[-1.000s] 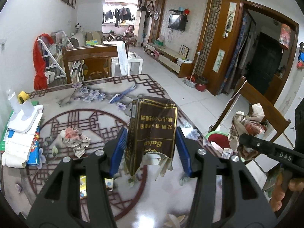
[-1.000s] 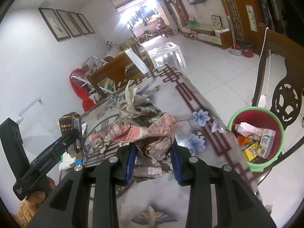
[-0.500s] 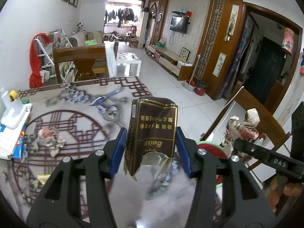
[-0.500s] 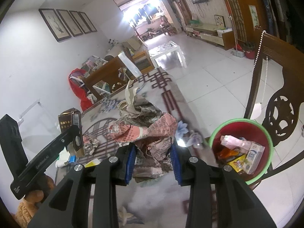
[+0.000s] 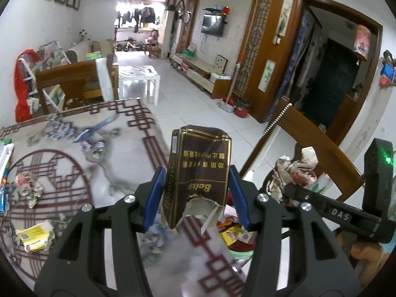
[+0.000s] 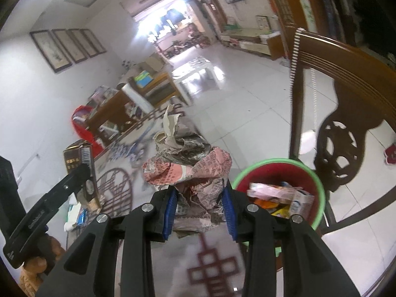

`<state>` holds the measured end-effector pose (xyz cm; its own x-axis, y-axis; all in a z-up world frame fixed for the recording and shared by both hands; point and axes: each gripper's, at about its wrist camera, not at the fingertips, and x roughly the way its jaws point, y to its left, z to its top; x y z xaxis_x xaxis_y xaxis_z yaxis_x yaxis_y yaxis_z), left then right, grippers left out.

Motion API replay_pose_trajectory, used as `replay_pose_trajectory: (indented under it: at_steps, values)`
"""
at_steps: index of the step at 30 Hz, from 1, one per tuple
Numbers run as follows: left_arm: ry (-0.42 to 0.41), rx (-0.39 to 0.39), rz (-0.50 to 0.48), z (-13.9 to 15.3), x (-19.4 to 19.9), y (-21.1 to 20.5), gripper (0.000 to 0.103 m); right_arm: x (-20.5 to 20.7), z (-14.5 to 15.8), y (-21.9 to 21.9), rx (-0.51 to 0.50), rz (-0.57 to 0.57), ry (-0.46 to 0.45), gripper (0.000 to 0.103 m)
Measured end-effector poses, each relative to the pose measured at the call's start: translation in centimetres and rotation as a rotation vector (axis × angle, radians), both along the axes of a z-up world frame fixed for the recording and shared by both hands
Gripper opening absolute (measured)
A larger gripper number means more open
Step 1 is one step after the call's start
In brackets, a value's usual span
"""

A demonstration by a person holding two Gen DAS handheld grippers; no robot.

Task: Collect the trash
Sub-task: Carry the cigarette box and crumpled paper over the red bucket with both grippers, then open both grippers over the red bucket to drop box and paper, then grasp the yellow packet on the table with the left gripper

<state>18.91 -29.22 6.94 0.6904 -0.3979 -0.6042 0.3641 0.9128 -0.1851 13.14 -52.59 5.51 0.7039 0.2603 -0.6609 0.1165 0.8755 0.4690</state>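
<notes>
My left gripper (image 5: pixel 196 193) is shut on a torn dark brown cigarette pack (image 5: pixel 198 173) held upright above the table's right edge. My right gripper (image 6: pixel 200 210) is shut on a crumpled newspaper wad (image 6: pixel 190 163), also seen in the left wrist view (image 5: pixel 294 173). A red bin with a green rim (image 6: pixel 319 185) stands on the floor just right of the table, holding several cartons and wrappers. The cigarette pack shows at left in the right wrist view (image 6: pixel 80 163). A crumpled paper scrap (image 5: pixel 26 189) and a yellow torn packet (image 5: pixel 34 237) lie on the table.
The patterned table (image 5: pixel 86 148) spreads left. A carved wooden chair (image 6: pixel 346 123) stands right beside the bin. Books and a white item (image 6: pixel 76 212) lie at the table's left edge. White tiled floor (image 5: pixel 188 109) lies beyond.
Both grippers have moved right, from over the table toward its right edge and the bin, each still holding its trash. The bin now looms closer in both views.
</notes>
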Motion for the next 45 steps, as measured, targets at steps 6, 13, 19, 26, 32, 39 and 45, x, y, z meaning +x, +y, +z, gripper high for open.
replay_pose_trajectory:
  at_steps: [6,13,19,26,32,39,45]
  values:
    - [0.038,0.005,-0.041,-0.8,0.7,-3.1,0.05,-0.9,-0.8,-3.5,0.009,-0.055,0.019,0.034]
    - [0.077,0.004,-0.087,-1.8,1.2,-6.2,0.05,-1.2,-1.3,-6.4,0.019,-0.094,0.032,0.034]
    - [0.121,0.001,-0.122,-3.2,1.3,-8.4,0.05,-1.2,-1.8,-8.0,0.024,-0.107,0.049,0.034]
    - [0.14,0.023,-0.169,-4.2,1.6,-10.1,0.069,-0.9,-2.5,-8.9,0.024,-0.138,0.054,0.065]
    - [0.135,0.005,-0.134,-4.0,1.6,-7.8,0.078,-0.7,-2.8,-9.1,0.03,-0.162,0.059,0.067]
    - [0.103,0.054,-0.095,-4.6,1.5,-1.5,0.086,-0.1,-2.7,-6.6,0.031,-0.138,0.07,0.068]
    - [0.143,0.156,-0.006,-6.5,2.2,10.3,0.088,1.1,-3.0,-1.1,0.028,-0.068,0.097,0.068]
